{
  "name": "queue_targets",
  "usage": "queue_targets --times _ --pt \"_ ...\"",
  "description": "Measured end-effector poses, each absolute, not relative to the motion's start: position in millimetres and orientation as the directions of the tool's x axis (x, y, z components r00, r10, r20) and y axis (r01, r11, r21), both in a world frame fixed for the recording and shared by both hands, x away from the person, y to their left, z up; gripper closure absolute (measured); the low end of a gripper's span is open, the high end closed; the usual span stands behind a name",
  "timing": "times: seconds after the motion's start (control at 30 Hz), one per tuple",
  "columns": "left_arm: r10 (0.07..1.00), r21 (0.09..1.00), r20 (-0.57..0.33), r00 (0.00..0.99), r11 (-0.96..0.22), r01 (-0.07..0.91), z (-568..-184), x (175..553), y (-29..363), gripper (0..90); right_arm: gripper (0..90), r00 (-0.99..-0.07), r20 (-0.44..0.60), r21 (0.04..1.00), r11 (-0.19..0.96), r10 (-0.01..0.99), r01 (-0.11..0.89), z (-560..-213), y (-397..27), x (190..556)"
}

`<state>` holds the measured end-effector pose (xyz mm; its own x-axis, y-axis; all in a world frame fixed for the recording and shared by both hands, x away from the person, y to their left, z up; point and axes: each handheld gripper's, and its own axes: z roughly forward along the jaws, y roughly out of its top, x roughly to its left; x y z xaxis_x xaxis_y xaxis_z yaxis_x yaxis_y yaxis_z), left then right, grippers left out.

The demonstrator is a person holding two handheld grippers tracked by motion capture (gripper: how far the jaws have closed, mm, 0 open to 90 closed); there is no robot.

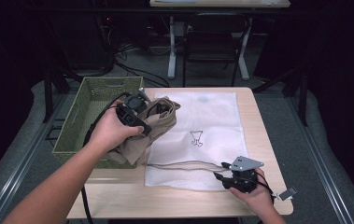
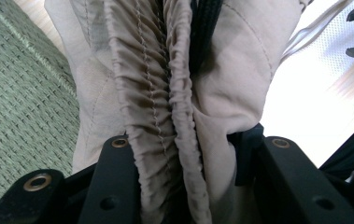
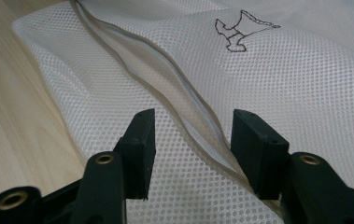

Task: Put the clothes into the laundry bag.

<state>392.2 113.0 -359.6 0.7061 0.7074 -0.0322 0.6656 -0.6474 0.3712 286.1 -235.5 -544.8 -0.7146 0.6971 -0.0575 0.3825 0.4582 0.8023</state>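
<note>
— What's your right hand-held gripper (image 1: pixel 222 171) doing, low at the right of the frame?

— Its jaws stand apart over the open zipper (image 3: pixel 184 102) of the white mesh laundry bag (image 1: pixel 202 135), gripping nothing.

— And your left hand-held gripper (image 1: pixel 143 106)?

— Clamped on the bunched beige trousers (image 1: pixel 153 123), left of centre, partly over the green woven basket (image 1: pixel 79 116) on the desk (image 1: pixel 258 121).

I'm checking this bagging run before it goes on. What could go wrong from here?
1. The left gripper pinches only a bunched fold of the beige garment; the hanging rest could snag on the green basket rim.
2. The right gripper stands open astride the zipper slit of the white mesh bag; closing there, it may catch both layers, so the bag would not open.
</note>
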Motion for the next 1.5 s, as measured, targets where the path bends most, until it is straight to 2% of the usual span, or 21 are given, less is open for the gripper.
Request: queue_targets --times 0.3,0.77,1.5 --pt "0.707 0.384 -0.043 0.706 -0.641 0.665 -361 387 116 63.0 63.0 -0.724 -0.045 0.795 0.464 0.689 0.392 -532 -233 291" --pt "0.702 0.377 -0.042 0.711 -0.648 0.662 -363 380 118 63.0 69.2 -0.742 -0.026 0.778 0.48 0.669 0.405 -521 -219 313" --pt "0.7 0.38 -0.043 0.712 -0.648 0.66 -365 379 119 63.0 71.1 -0.769 0.029 0.793 0.454 0.639 0.407 -519 -178 342"
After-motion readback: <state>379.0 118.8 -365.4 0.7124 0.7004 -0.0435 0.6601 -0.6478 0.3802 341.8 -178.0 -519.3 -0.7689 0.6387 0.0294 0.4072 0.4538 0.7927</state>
